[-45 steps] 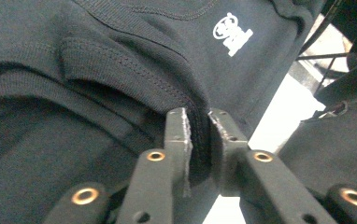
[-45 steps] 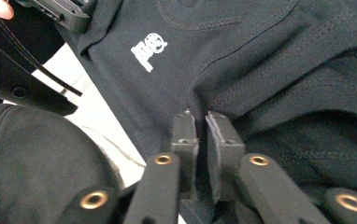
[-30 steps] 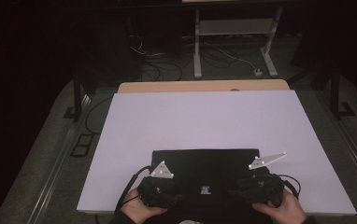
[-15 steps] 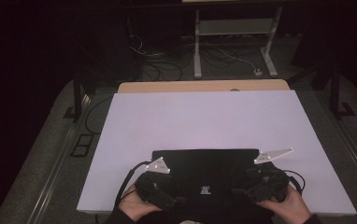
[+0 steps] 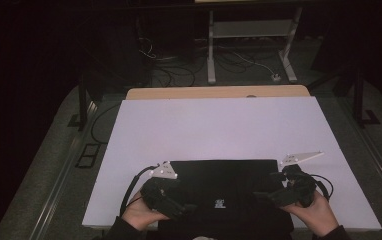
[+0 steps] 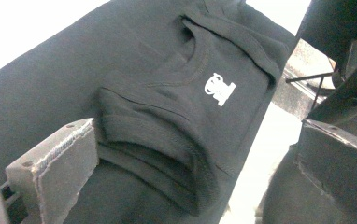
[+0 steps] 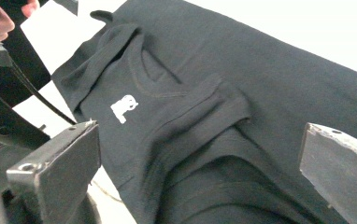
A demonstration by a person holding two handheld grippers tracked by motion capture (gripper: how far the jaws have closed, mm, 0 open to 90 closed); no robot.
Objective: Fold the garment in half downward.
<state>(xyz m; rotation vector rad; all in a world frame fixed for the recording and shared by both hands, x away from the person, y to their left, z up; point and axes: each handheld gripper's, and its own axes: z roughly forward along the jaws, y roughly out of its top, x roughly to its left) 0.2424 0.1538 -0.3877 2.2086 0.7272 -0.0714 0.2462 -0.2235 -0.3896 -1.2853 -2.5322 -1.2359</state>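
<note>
White table [image 5: 219, 125], black garment [image 5: 219, 180], illegible logo [image 6: 219, 88]

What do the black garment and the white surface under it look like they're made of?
Garment: looks like soft knit fabric, probably cotton jersey, matte; it shows stitched hems, a ribbed neckline, limp folds and a white printed logo. Table cover: smooth, flat and matte white, maybe board or laminate; I can't tell which.

Matt black cloth garment [image 6: 167, 93]
</note>
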